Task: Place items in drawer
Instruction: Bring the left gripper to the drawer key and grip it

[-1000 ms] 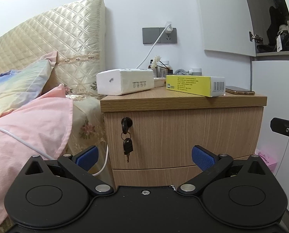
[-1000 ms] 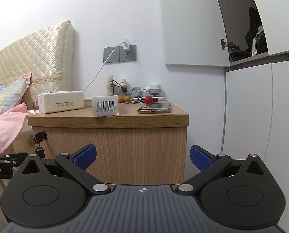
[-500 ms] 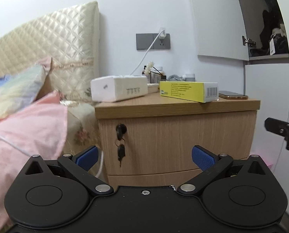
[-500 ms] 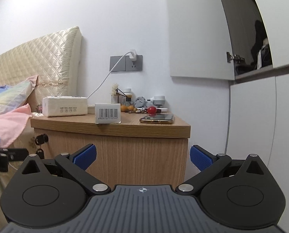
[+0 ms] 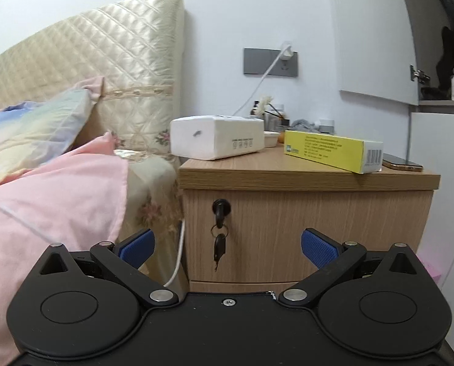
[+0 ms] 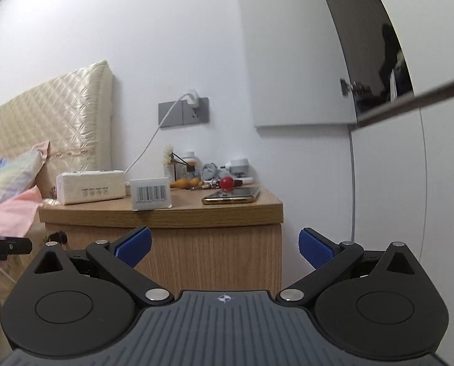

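Drawer (image 5: 303, 228) closed with key (image 5: 219, 235) in lock, yellow box (image 5: 330, 154) on nightstand (image 5: 306, 174), left gripper (image 5: 227, 248) and right gripper (image 6: 223, 247) spread wide, empty.

- The yellow box (image 5: 330, 152) on the nightstand (image 5: 306, 174) bears lines of dark print on its long side, too small to read, with a small green mark at the left end.
- Its white end face (image 6: 151, 193) carries a barcode; the digits under it are too blurred to read.
- The white tissue pack (image 5: 217, 141) shows a row of four small round symbols on its side, none legible.
- The left gripper (image 6: 1, 247), seen at the left edge of the right wrist view, carries white letters that seem to read "AI"; the rest is cut off.
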### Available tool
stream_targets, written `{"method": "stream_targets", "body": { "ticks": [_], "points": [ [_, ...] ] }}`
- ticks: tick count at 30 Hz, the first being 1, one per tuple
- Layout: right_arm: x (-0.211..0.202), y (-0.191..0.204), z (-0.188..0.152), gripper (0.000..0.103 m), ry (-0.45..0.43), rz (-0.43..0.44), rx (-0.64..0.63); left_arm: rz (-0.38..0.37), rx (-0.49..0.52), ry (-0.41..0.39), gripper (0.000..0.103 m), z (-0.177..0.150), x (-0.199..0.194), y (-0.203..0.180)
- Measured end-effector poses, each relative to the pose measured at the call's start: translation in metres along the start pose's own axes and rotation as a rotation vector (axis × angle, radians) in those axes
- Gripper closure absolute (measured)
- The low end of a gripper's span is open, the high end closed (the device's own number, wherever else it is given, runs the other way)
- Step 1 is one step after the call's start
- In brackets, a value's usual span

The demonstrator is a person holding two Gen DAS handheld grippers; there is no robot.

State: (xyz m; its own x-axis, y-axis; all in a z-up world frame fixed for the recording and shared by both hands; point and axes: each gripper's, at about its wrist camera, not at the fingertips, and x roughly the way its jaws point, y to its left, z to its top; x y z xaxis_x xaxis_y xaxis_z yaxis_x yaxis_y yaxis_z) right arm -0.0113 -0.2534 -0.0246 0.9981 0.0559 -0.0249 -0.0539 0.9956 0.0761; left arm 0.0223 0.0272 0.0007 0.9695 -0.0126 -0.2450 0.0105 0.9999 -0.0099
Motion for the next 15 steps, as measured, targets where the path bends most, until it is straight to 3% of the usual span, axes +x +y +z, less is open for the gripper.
{"method": "stream_targets", "body": {
  "ticks": [4,8,11,15],
  "points": [
    [0.009,-0.009,-0.002,0.000,0.031,0.006,0.019,-0.038,-0.021,-0.057,0.001,-0.001,0.008,0.009],
    [0.023,-0.014,-0.004,0.000,0.049,0.066,-0.005,0.004,-0.047,-0.025,0.001,-0.001,0.024,0.021],
    [0.033,-0.015,-0.007,0.000,0.065,0.105,-0.050,0.033,-0.111,-0.049,0.001,-0.001,0.032,0.036],
    [0.048,-0.024,-0.008,0.000,0.082,0.124,-0.077,0.032,-0.116,-0.060,0.001,0.000,0.047,0.049]
  ]
}}
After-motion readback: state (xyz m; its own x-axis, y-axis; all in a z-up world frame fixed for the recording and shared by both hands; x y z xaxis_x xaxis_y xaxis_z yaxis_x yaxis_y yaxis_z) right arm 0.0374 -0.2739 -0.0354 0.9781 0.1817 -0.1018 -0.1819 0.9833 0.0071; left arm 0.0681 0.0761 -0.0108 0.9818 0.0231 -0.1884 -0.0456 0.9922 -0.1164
